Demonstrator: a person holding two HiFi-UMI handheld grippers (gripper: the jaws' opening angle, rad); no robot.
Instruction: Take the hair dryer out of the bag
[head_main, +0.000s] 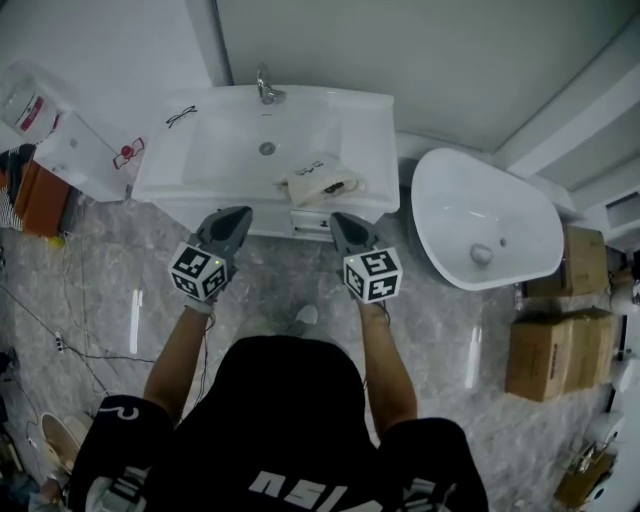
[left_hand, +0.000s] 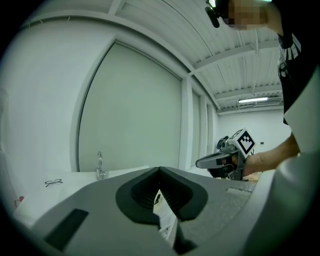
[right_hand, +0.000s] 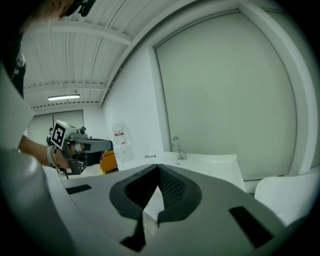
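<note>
A cream drawstring bag (head_main: 320, 181) lies on the front right rim of the white washbasin (head_main: 230, 150); the hair dryer itself is not visible. My left gripper (head_main: 234, 219) hovers just short of the basin's front edge, left of the bag, jaws shut and empty. The right gripper (head_main: 340, 224) hangs level with it, just below the bag, also shut with nothing held. In the left gripper view the closed jaws (left_hand: 160, 172) point toward the basin, with the right gripper (left_hand: 200, 162) off to the side. From the right gripper view, the left gripper (right_hand: 107, 144) shows at left.
A chrome tap (head_main: 266, 90) stands at the basin's back, with glasses (head_main: 181, 116) on its left rim. A white bathtub (head_main: 485, 225) sits to the right, cardboard boxes (head_main: 560, 350) beyond it. A white container (head_main: 75, 150) and an orange box (head_main: 40, 200) stand at left on the marble floor.
</note>
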